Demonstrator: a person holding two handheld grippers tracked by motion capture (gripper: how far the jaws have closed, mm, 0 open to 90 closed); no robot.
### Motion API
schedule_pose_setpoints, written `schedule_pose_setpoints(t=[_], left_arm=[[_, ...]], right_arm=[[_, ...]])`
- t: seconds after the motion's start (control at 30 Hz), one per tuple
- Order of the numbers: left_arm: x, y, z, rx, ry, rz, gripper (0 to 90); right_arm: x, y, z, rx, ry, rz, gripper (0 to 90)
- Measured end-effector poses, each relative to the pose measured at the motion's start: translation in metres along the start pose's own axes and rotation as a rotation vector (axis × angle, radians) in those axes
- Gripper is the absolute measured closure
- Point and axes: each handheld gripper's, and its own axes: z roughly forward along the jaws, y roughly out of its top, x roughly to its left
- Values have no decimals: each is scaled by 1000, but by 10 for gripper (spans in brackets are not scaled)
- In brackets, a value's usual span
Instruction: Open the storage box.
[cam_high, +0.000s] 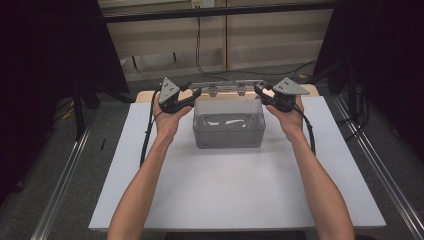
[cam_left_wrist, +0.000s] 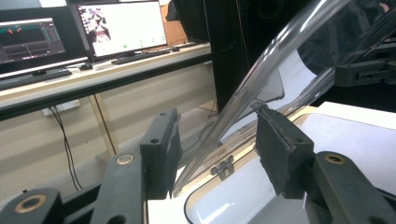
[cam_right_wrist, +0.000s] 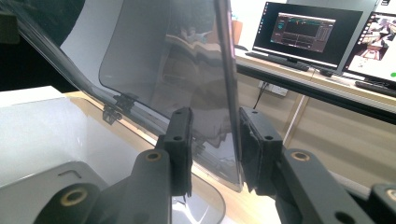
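Note:
A clear plastic box (cam_high: 228, 131) stands on the white tabletop (cam_high: 225, 190) with its hinged clear lid (cam_high: 227, 87) raised at the back. My left gripper (cam_high: 196, 93) is at the lid's left end. In the left gripper view the lid's edge (cam_left_wrist: 261, 79) runs between the jaws of that gripper (cam_left_wrist: 217, 140), and both pads stand off it. My right gripper (cam_high: 258, 90) is at the lid's right end. In the right gripper view this gripper (cam_right_wrist: 215, 144) is closed on the lid's rim (cam_right_wrist: 163, 56), which lies against the right pad (cam_right_wrist: 252, 149).
The lid's small hinges (cam_left_wrist: 223, 166) sit on the box's back rim. Behind the table runs a wooden bench with monitors (cam_left_wrist: 121, 28) and keyboards. Black curtains hang at both sides, and metal rails (cam_high: 65, 175) lie on the floor beside the table.

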Motion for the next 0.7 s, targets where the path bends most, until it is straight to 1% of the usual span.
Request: schedule_pose_setpoints(t=[0.03,0.13,0.27,0.3,0.33,0.4,0.43,0.5,0.6,0.67,0.7], left_arm=[[1,-1,1,-4,-2,2,496],[1,-4,4,6,-12,-2,496],[5,-9,9,3,-5,-10,470],[7,-12,12,10,-6,-16,461],[7,-12,12,10,-6,-16,458],[9,-15,15,11,-7,-33,445],[11,-16,18,24,-11,-22,430],[13,-16,20,26,-9,-18,414],[13,-16,24,24,-20,-19,414],[12,-16,25,20,-18,-18,420],[10,-16,28,19,-34,-30,443]], right_arm=[[0,0,0,2,0,2,660],[-1,2,2,4,-2,2,663],[-3,4,4,4,-3,6,667],[-4,4,5,3,-4,5,666],[-4,4,5,3,-4,5,666],[-4,5,5,4,-6,8,667],[-4,6,6,2,-7,9,668],[-5,6,7,0,-9,10,668],[-5,6,7,3,-7,11,668],[-5,6,7,4,-7,11,668],[-5,6,8,2,-8,15,668]])
